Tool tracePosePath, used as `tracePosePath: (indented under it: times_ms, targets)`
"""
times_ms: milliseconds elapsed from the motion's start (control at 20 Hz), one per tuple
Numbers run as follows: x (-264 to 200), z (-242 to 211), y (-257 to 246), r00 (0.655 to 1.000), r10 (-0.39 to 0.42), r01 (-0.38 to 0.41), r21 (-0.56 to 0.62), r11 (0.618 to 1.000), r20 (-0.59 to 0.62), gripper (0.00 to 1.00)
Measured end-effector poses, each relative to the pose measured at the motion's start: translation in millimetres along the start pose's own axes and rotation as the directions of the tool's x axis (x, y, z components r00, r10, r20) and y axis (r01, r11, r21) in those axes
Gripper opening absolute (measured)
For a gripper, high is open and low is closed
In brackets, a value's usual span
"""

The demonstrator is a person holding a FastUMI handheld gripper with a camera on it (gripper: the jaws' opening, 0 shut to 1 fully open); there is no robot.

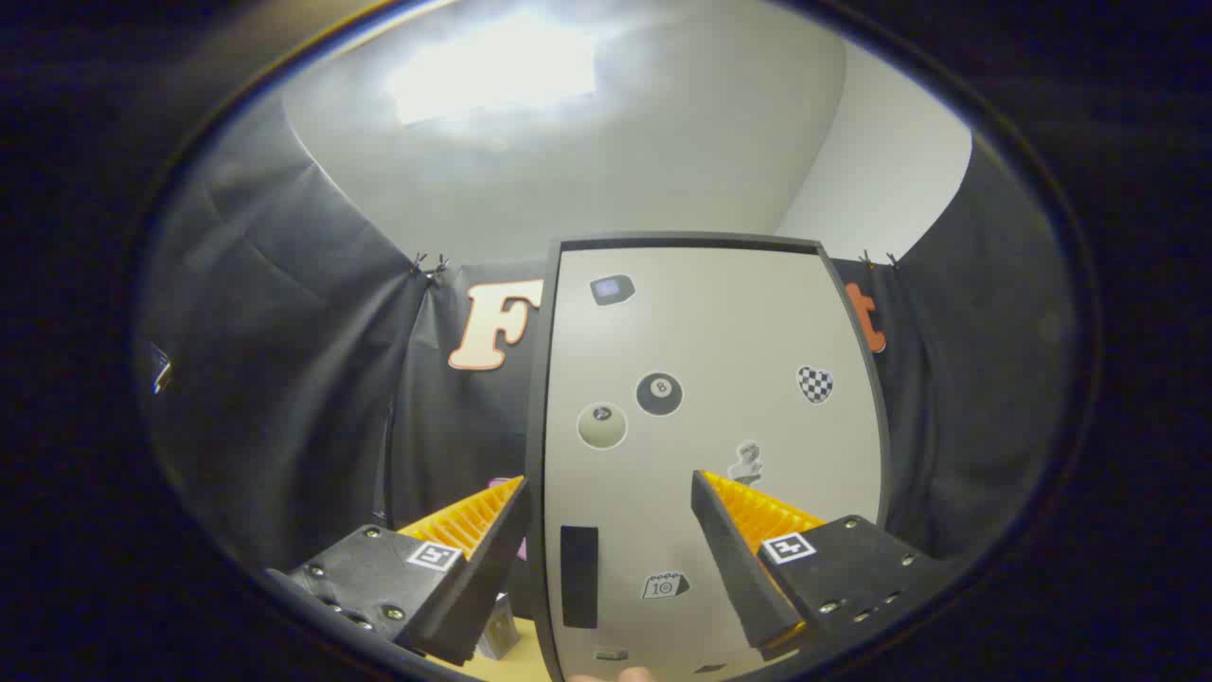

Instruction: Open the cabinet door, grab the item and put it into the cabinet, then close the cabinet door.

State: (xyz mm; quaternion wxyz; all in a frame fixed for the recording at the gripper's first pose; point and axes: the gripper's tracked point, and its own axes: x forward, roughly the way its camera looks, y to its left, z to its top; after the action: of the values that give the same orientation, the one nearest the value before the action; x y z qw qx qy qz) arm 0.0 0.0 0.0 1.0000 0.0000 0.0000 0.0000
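A small cabinet stands just ahead of me. Its beige door [710, 379] sits flush in a dark frame and carries several stickers. A dark upright handle [579, 576] is set low on the door, near its left edge. My gripper [609, 481] is open, and the handle and the door's left edge lie between its fingers, a little beyond the tips. The left finger is off the cabinet's left side and the right finger is in front of the door. A small grey object [498, 633] sits on the table below the left finger, mostly hidden by it.
A wooden tabletop [516, 661] runs under the cabinet. Black cloth walls [284, 379] close the booth behind and on both sides. Something pink [500, 483] peeks out behind the left finger's tip. A fingertip of a person [620, 674] shows at the bottom.
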Motion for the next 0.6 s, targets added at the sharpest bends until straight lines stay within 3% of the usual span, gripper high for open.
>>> tracePosePath:
  times_ms: [250,600]
  targets:
    - [5.6,-46.4,-1.3,0.985,-0.036,0.028,-0.051,0.998,-0.17,0.99]
    - [5.9,-96.0,-8.0,0.93,-0.059,0.024,-0.1,0.995,-0.364,1.0]
